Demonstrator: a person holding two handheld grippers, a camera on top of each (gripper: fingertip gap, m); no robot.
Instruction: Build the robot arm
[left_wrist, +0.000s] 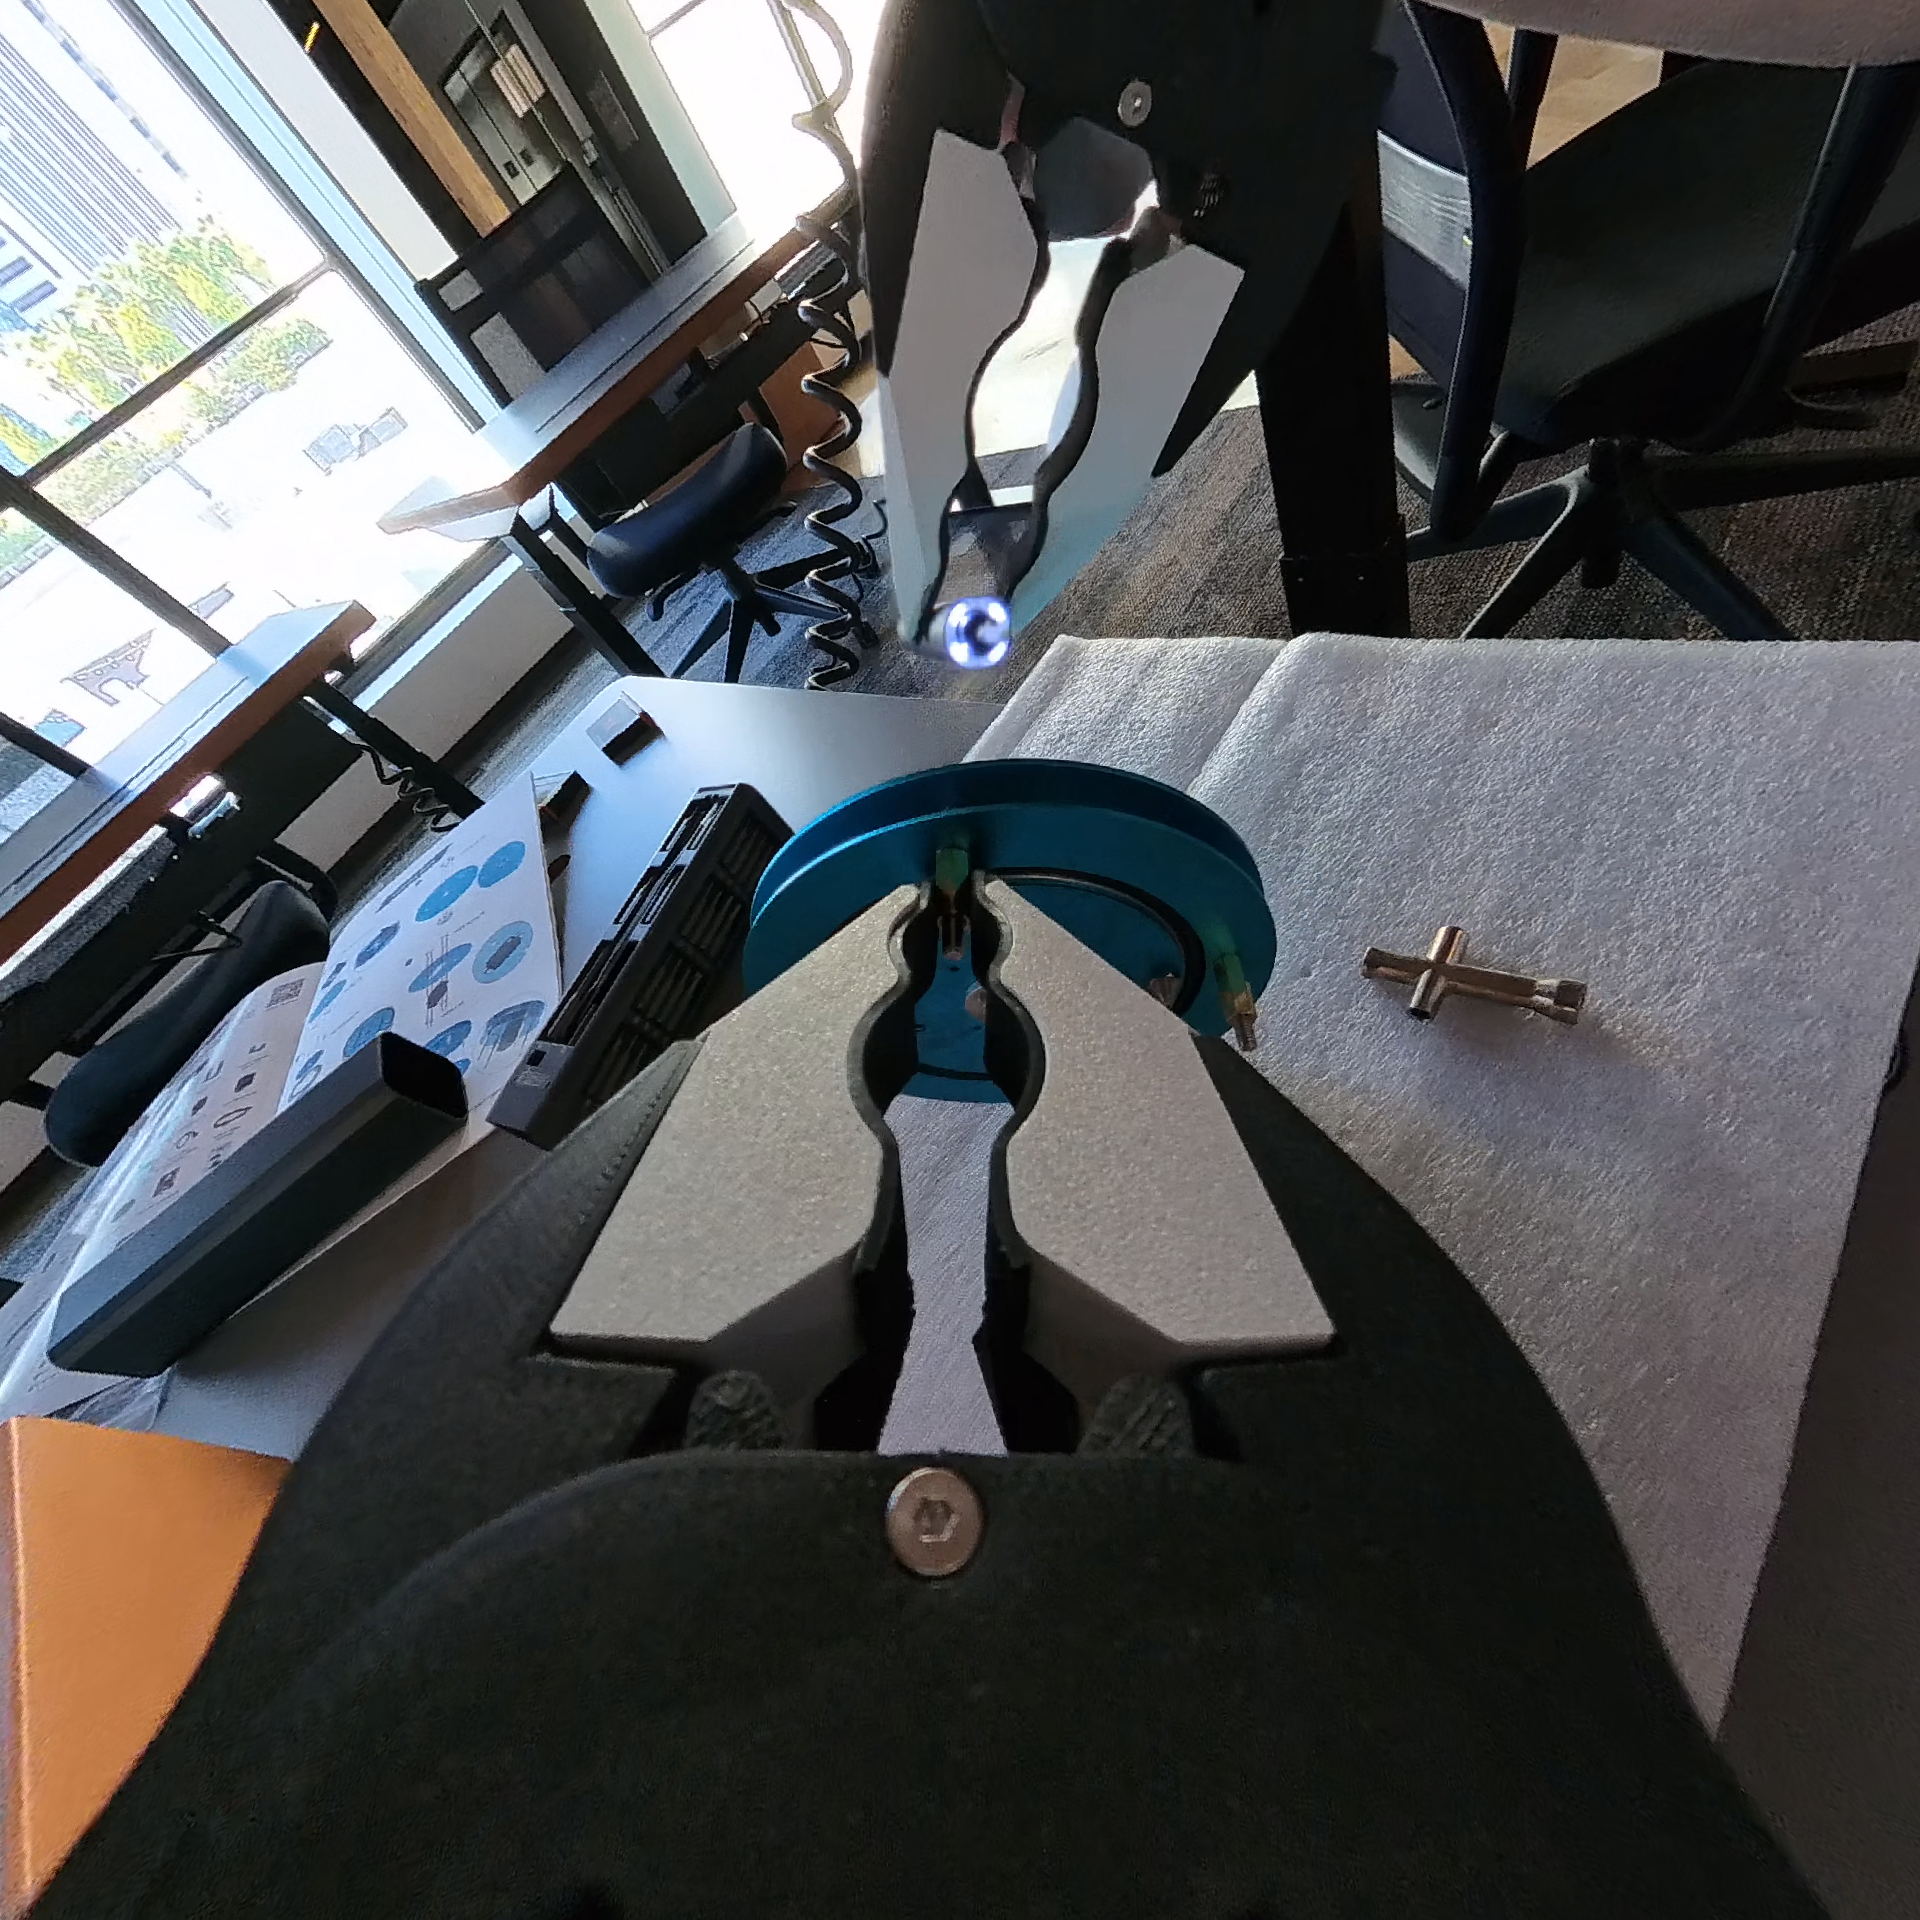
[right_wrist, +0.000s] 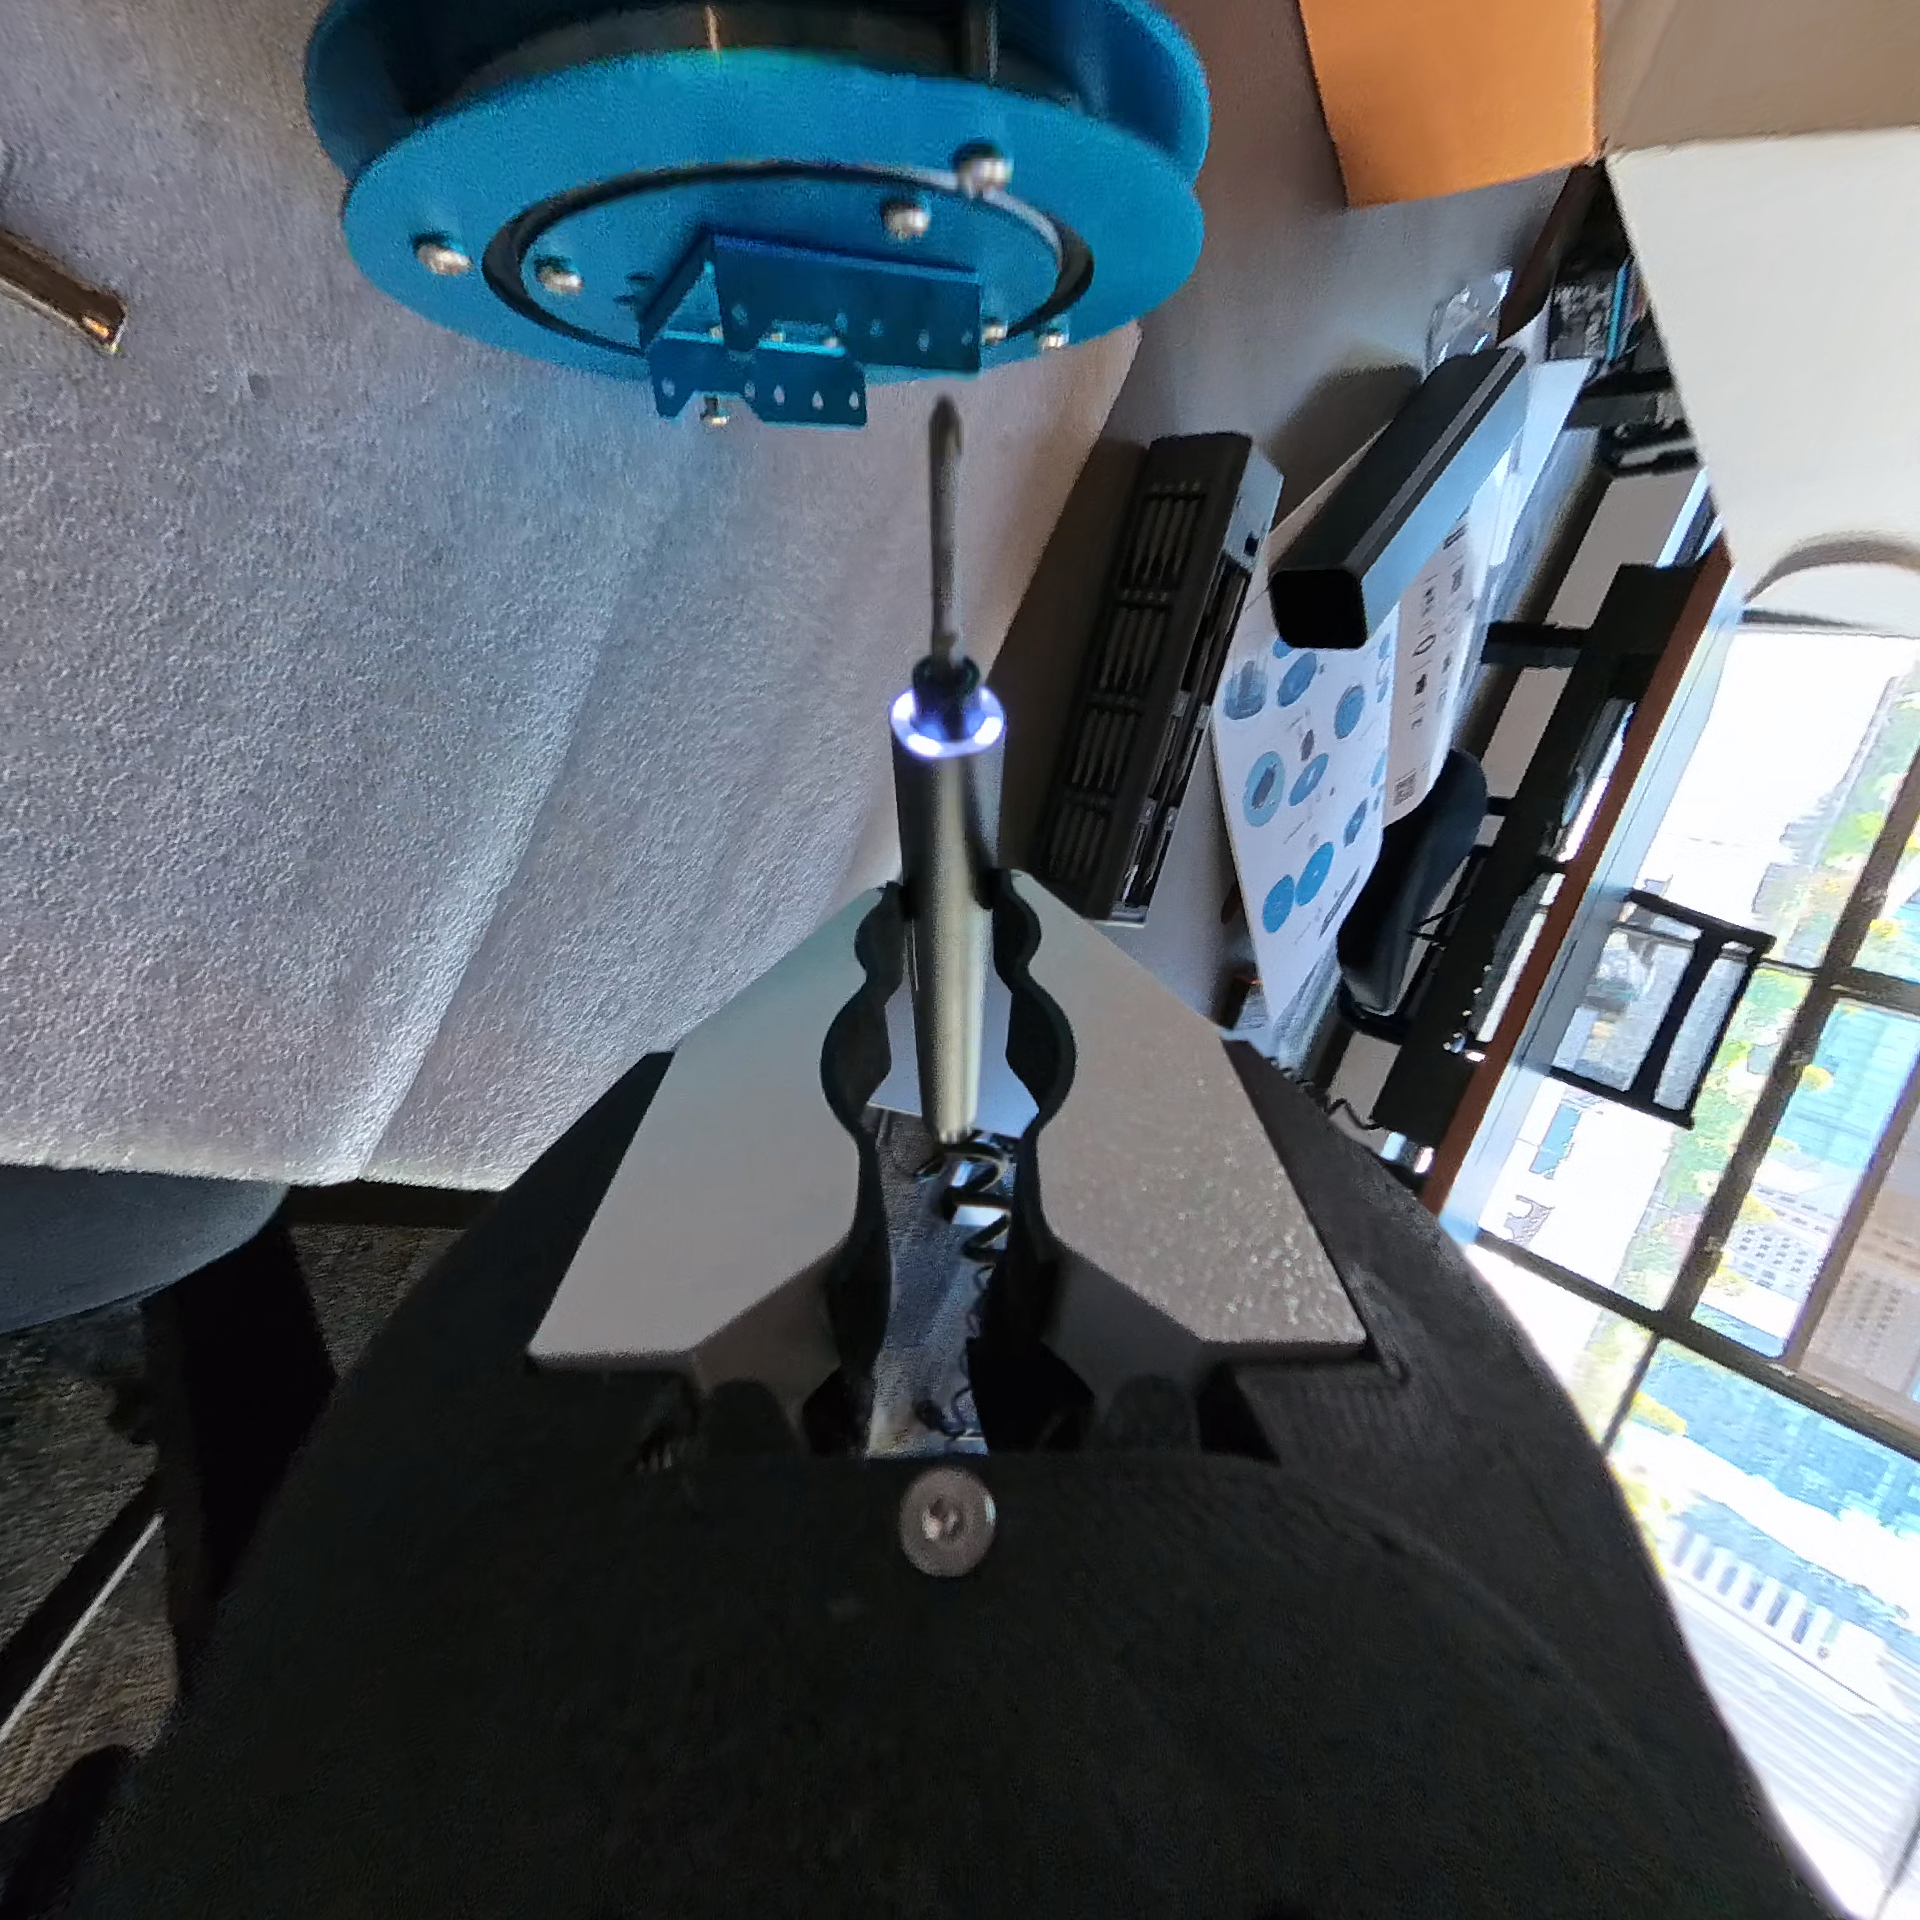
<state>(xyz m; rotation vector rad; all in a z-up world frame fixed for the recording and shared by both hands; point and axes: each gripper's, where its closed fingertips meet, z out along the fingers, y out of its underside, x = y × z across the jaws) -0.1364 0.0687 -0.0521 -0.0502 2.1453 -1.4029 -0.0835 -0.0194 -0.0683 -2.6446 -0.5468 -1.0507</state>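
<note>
Left wrist view shows the left gripper (left_wrist: 951, 914) with its jaws closed on a small green-and-brass standoff (left_wrist: 950, 883) at the rim of the blue disc assembly (left_wrist: 1049, 831), which stands tilted on the white foam sheet (left_wrist: 1507, 831). A cross-shaped metal wrench (left_wrist: 1470, 982) lies apart on the foam. Farther off, the right gripper (left_wrist: 966, 623) hangs above.

Right wrist view shows the right gripper (right_wrist: 948, 894) clamped on an electric screwdriver (right_wrist: 945, 831) with a lit ring; its bit tip sits just short of the disc's blue bracket (right_wrist: 821, 322), not touching any screw.
</note>
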